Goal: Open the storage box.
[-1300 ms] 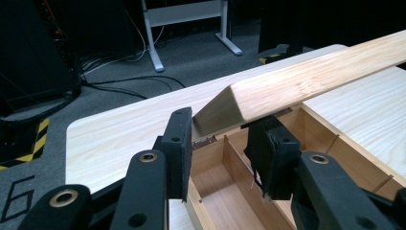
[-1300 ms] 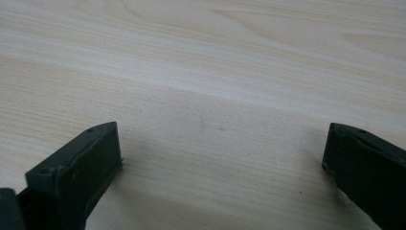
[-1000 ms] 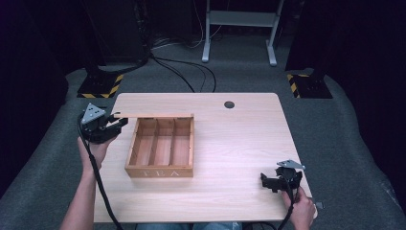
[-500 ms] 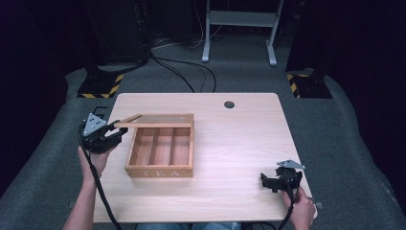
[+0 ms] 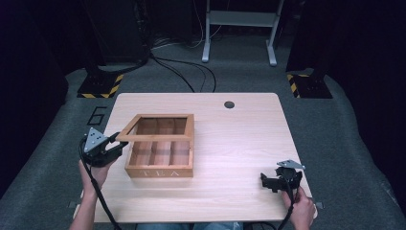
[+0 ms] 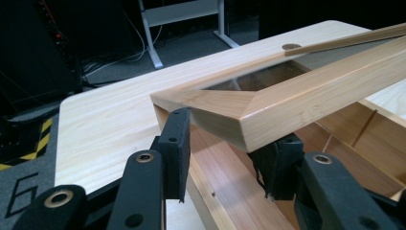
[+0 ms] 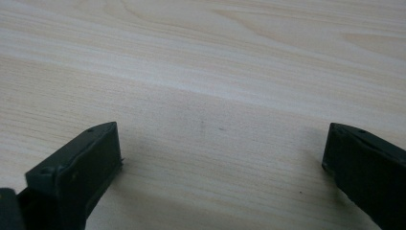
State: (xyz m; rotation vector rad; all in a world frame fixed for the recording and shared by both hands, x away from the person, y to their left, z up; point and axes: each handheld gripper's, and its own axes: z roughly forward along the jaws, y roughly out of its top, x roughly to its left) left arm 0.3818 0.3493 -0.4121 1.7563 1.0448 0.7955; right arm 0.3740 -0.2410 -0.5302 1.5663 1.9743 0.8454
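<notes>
High view: at the near right corner of the table [image 5: 249, 120], the right gripper [image 5: 276, 182] rests low over bare wood, well apart from the tea box [image 5: 160, 165] and to its right; its jaws stand wide apart with nothing between them. Nearer that box, just off its left side, the left gripper [image 5: 111, 147] is clamped on the near-left corner of the glass-paned lid [image 5: 158, 135], which hangs part-way open, hinged along the box's far edge and tilted above the three compartments. The left gripper view shows the pads [image 6: 176, 148] pinching the lid's mitred corner [image 6: 249, 112] from either side, the box's open compartments below. The lid's long axis runs left to right across the box, so the held corner would, by the look of it, swing about that far hinge line. The left hand is plainly the closer one. Beyond the box lies the table's round cable hole [image 5: 229, 104].
</notes>
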